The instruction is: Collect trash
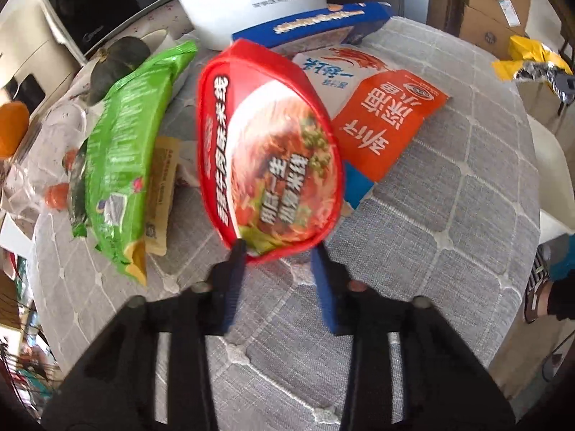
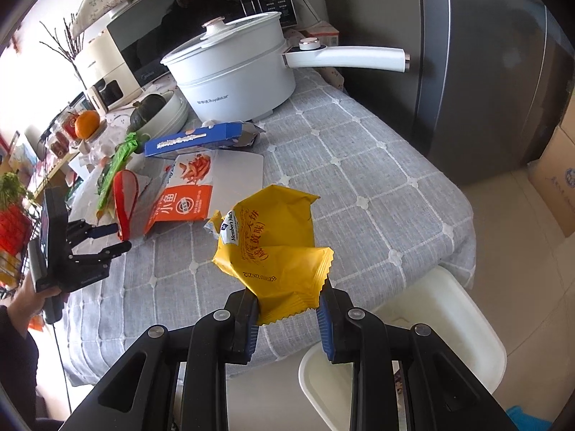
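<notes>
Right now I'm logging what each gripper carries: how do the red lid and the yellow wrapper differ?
The red lid is a flat, stiff oval with a noodle photo; the yellow wrapper is crumpled, torn-open foil. The lid sits in the left gripper, the wrapper in the right gripper. Both are held up off the table.

A pot (image 2: 233,75) stands at the table's (image 2: 359,165) far edge, a box (image 2: 201,138) lying just before it; flat packets (image 2: 187,194) overlap nearer the middle. A pumpkin (image 2: 147,107) sits in a bowl (image 2: 176,109) toward the far left corner; a stool (image 2: 449,323) stands below the near right corner.
</notes>
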### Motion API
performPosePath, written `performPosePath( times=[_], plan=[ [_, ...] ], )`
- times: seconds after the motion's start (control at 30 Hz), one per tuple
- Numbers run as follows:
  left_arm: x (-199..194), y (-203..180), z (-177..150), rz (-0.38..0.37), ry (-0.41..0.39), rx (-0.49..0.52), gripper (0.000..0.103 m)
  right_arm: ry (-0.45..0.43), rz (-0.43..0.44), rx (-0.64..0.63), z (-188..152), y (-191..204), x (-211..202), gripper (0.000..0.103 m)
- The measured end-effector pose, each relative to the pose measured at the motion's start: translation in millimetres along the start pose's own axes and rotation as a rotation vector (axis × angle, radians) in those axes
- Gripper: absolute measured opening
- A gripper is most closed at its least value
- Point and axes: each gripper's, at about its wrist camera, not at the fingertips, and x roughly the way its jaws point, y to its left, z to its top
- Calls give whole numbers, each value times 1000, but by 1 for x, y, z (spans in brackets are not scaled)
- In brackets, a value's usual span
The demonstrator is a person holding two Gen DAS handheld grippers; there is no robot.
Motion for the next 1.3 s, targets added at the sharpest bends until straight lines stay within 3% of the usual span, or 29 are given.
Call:
performPosePath(
  times=[0.03,0.13,0.17,0.2,0.23,0.3,0.5,0.57,0.63,0.67,0.7,0.73,1.07,1.17,1.2,1.27,1.3],
  plan=[
    [-1,7,-1,-2,-1,-47,7,-6,7,4,0,0,-3,28],
    [-4,20,-10,-24,-13,-186,8,-22,29,16,-2,4,-13,28],
    [-6,22,-12,-29,-22,-218,12,-25,35,19,-3,5,-15,28],
    [-8,23,-16,-41,-31,-247,31,-28,41,22,-3,6,-17,28],
    [-11,24,-19,-53,-45,-272,56,-30,47,25,-3,7,-19,28],
    [-19,25,-26,-66,-96,-316,76,-35,53,24,-4,9,-23,28],
    [-10,52,-33,-151,-151,-583,76,-30,52,22,-4,10,-22,28],
    [-5,63,-39,-167,-170,-697,68,-24,49,21,-4,9,-20,28],
    [3,70,-45,-194,-163,-793,37,-20,44,19,-3,9,-18,28],
    [7,73,-47,-204,-154,-824,29,-18,42,19,-3,8,-17,28],
    [11,72,-49,-207,-147,-844,10,-16,41,18,-3,7,-16,28],
    [12,72,-52,-202,-146,-859,4,-15,38,18,-3,6,-15,28],
    [-26,75,-60,-163,-203,-853,0,-35,28,31,-8,1,-27,28],
    [-34,77,-62,-154,-202,-781,1,-42,36,43,-10,1,-32,28],
    [-35,77,-64,-135,-194,-753,3,-44,39,47,-10,1,-33,28],
    [-37,78,-65,-99,-192,-702,36,-44,43,48,-11,2,-33,28],
    [-38,81,-68,-77,-198,-691,66,-44,43,45,-11,3,-33,28]
  ],
)
